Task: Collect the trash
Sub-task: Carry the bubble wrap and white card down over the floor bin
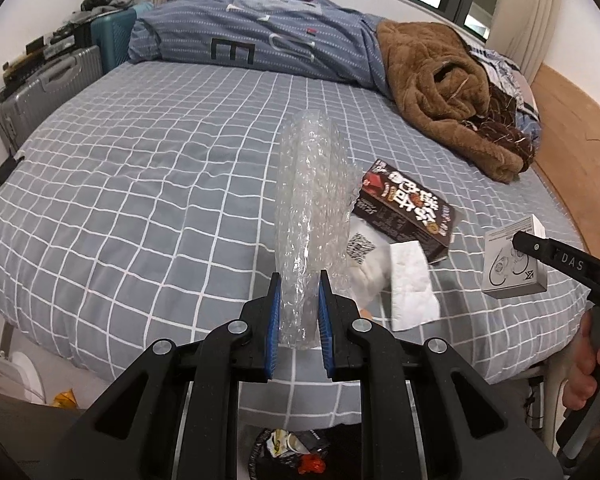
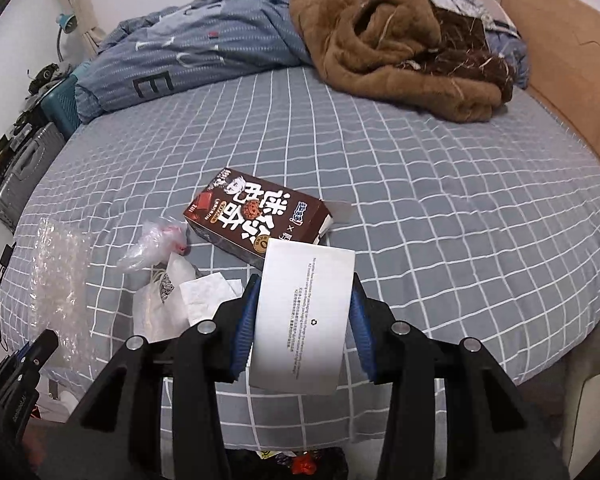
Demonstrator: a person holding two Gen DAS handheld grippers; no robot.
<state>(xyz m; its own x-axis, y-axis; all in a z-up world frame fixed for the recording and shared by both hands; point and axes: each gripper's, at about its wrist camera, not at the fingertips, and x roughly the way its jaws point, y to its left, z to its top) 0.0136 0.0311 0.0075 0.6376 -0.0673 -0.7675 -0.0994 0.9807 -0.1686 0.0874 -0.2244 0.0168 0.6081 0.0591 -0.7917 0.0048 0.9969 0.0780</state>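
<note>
on the left, the left gripper (image 1: 298,312) has its blue pads pinched on a crumpled clear sheet of bubble wrap (image 1: 310,200), which stands up tall from the jaws above the grey bed sheet with white grid lines (image 1: 140,184). the wrap is springy and only its lower end is clamped, so it may slither out or flop against the other litter if swung quickly. toward the middle, loose on the bed, lie a white paper tissue (image 1: 412,284), a small white bag with a black printed code (image 2: 160,304), a crumpled clear plastic film with red specks (image 2: 156,240) and a brown chocolate snack carton with white lettering (image 2: 256,220), its end flap open; none of these is collected yet. further right, the right gripper (image 2: 304,320) squeezes a white rectangular cardboard box with small printed text (image 2: 304,312) across its sides, clear of the sheet. the box is smooth and held only by its flanks, so it might tilt or slide down between the pads. below the bed edge a dark bag of rubbish (image 1: 292,452) shows partly; a drop released too early would likely miss it.
</note>
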